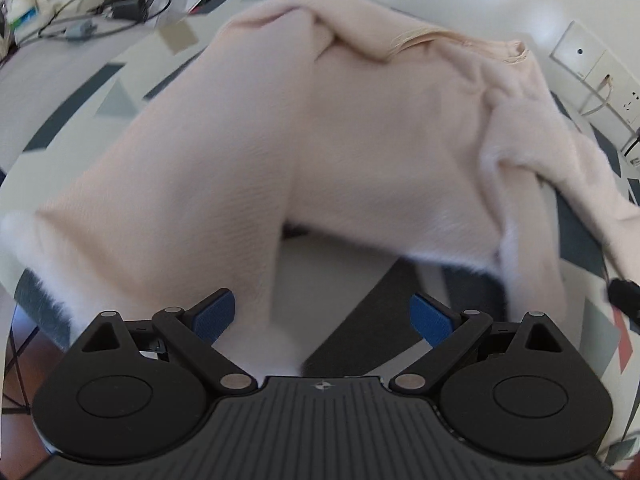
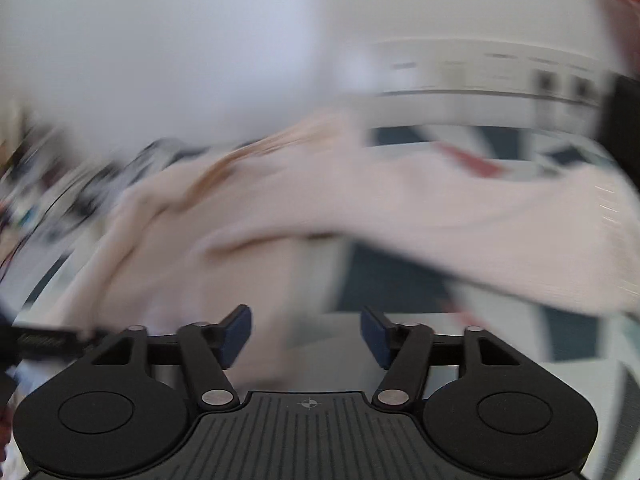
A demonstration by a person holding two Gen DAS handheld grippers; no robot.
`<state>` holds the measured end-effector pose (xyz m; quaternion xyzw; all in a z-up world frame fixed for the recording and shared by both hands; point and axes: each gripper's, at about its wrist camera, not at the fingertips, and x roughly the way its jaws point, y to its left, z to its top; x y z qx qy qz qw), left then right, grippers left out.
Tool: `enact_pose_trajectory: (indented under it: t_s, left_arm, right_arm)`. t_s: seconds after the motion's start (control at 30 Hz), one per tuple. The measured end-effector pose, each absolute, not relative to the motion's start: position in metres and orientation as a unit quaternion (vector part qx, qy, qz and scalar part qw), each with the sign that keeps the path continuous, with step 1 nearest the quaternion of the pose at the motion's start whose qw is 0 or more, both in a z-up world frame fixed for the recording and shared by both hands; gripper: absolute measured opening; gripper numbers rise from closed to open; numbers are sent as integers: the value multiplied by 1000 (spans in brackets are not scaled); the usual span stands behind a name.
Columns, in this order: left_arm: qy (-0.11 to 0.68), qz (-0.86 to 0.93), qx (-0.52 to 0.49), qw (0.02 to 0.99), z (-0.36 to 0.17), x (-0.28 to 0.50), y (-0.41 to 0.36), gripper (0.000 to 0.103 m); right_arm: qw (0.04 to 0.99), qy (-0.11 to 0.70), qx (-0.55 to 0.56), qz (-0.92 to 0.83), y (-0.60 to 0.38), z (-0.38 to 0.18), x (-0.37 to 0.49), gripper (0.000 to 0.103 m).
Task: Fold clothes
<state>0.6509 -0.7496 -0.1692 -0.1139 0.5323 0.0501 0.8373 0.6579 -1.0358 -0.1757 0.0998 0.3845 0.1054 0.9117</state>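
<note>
Nearest us in the left wrist view, our left hand-held gripper [image 1: 322, 320] gapes wide, one blue pad against the fuzzy, pale pink garment [image 1: 320, 140] draped over the patterned tabletop [image 1: 120, 60]; cables [image 1: 100, 4] show sharply beyond. From the right wrist, everything smears: our right hand-held gripper [image 2: 306, 338] stands partly spread, gripping nothing, the soft garment [image 2: 360, 208] just ahead.
</note>
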Motion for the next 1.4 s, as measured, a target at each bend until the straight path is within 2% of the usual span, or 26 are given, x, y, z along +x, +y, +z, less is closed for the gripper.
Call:
enact_pose_trajectory:
  t_s: [0.13, 0.2, 0.27, 0.33, 0.4, 0.47, 0.5, 0.63, 0.73, 0.77, 0.83, 0.87, 0.97, 1.07, 1.17, 1.2, 1.23, 1.27, 1.33, 1.37, 1.4]
  left_arm:
    - [528, 33, -97, 843, -176, 646, -740, 96]
    - [528, 35, -75, 845, -177, 647, -736, 96]
    - [521, 45, -57, 850, -175, 647, -726, 88]
    - [522, 47, -53, 850, -177, 650, -712, 77]
    - [521, 60, -56, 850, -181, 655, -695, 77]
    - [516, 86, -42, 851, -183, 664, -678, 77]
    - [513, 100, -35, 852, -184, 669, -670, 78]
    - [503, 105, -39, 857, -190, 687, -638, 96]
    - [489, 104, -14, 866, -192, 698, -629, 101]
    - [486, 104, -5, 868, -191, 702, -629, 101]
    - [487, 105, -2, 867, -191, 708, -626, 101]
    - [492, 105, -9, 864, -191, 710, -623, 101]
    - [510, 89, -30, 855, -191, 711, -617, 100]
    - [523, 33, -19, 851, -192, 695, -618, 100]
    - [521, 17, 8, 854, -191, 677, -624, 100]
    - [515, 10, 7, 857, -190, 674, -625, 91]
    - [510, 1, 5, 860, -188, 670, -626, 76]
    - [508, -12, -6, 861, -186, 669, -625, 69]
    - [503, -15, -8, 864, -181, 669, -626, 41]
    - [501, -16, -9, 866, -178, 670, -626, 36]
    - [494, -11, -9, 869, -174, 670, -625, 32]
  right_arm:
    - [887, 431, 19, 168, -967, -190, 672, 59]
    - [882, 445, -25, 153, -947, -198, 679, 50]
    - [880, 456, -22, 128, -946, -198, 685, 45]
    - [881, 460, -2, 109, -955, -195, 690, 36]
    - [882, 463, 12, 88, -963, -193, 695, 10]
    - [885, 460, 41, 55, -979, -192, 701, 8]
    - [887, 457, 67, 33, -991, -193, 703, 8]
    - [892, 426, 141, -57, -1037, -187, 700, 6]
    - [896, 405, 131, -129, -1052, -181, 698, 6]
    - [895, 401, 118, -158, -1055, -179, 698, 2]
    - [893, 394, 99, -196, -1058, -176, 696, 5]
    - [892, 392, 115, -193, -1059, -177, 691, 12]
    - [890, 390, 168, -164, -1059, -179, 678, 42]
    - [886, 416, 164, -125, -1046, -190, 677, 65]
    - [885, 435, 131, -102, -1032, -202, 683, 67]
    - [884, 439, 126, -97, -1028, -206, 686, 67]
    - [884, 443, 121, -92, -1025, -210, 689, 67]
    - [882, 448, 117, -86, -1021, -214, 695, 65]
    - [884, 452, 102, -66, -1013, -213, 698, 51]
    - [888, 447, 91, -57, -1008, -210, 698, 24]
    - [891, 443, 85, -47, -1006, -206, 698, 16]
